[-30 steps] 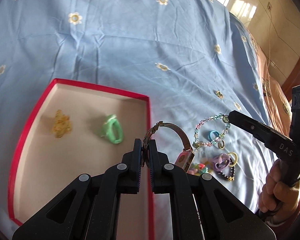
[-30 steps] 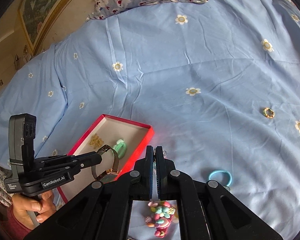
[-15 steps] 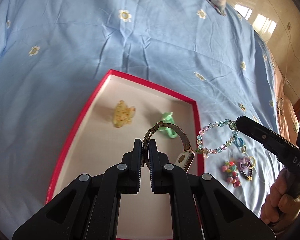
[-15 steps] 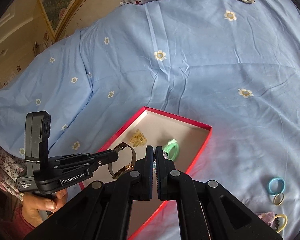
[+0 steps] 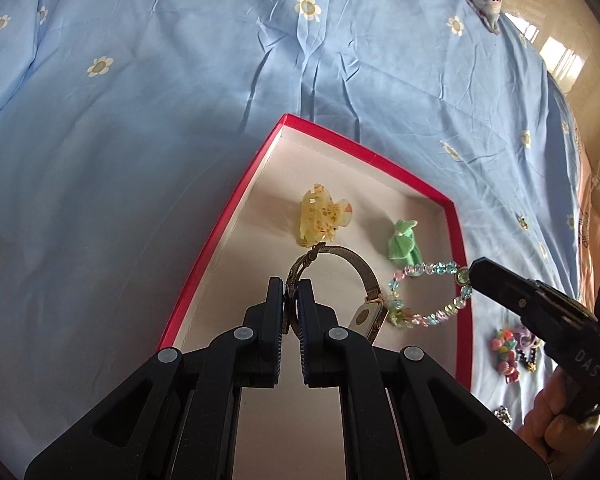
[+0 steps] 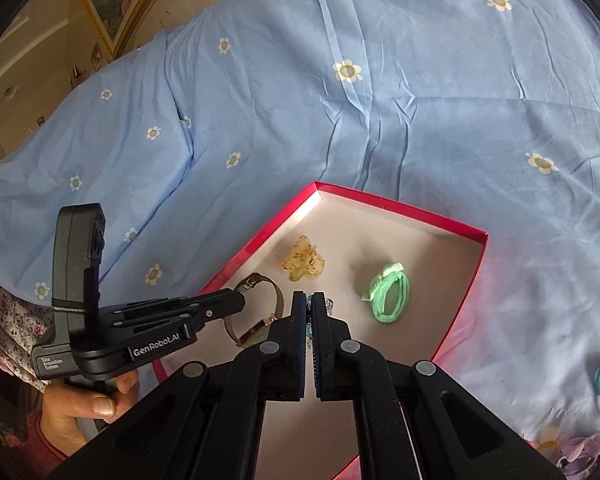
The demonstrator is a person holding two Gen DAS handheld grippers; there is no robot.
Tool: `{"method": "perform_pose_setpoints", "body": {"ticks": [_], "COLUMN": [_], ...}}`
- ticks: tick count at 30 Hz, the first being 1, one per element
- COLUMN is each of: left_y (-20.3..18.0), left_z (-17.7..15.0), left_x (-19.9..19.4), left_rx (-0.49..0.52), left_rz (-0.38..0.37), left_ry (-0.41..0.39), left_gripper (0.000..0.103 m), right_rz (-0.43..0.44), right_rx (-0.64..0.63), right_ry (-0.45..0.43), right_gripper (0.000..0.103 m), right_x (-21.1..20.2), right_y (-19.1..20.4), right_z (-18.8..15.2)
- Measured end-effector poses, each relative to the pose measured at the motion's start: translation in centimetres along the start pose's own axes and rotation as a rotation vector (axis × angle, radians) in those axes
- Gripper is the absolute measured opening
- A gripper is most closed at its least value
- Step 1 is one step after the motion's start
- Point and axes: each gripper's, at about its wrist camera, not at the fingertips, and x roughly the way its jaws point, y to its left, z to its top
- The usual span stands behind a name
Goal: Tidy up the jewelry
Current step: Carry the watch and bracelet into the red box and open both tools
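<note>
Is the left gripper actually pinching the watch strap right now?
Touching. In the left wrist view the left gripper has its jaws shut on the watch strap, and the watch hangs from them above the red box.

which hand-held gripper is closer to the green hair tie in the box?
Right, narrowly. The right hand-held gripper, shut on the bead bracelet, hangs just beside the green hair tie. The left hand-held gripper, holding the watch, sits farther toward the box's near left.
</note>
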Motion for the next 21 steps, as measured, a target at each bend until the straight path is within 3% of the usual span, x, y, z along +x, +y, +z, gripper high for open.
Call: {"method": "perform_pose_setpoints", "body": {"ticks": [9,21], "left_y": [-0.1,-0.2], "left_z": [0.4,0.4], "left_x": [1.8,2.3], "left_rx": [0.011,0.022], "left_rz": [0.049,0.079], "left_ry": [0.025,0.03], "left_gripper": [0.006,0.006], "right_rz": [-0.083,-0.12], "right_rx": [0.031,0.006], "right_ry": [0.058,0.102], "right_gripper": [0.002,0.002], "right_x": [2.4,4.1], "right_y": [-3.4,-3.8], "right_z": [-1.2,-1.5]}}
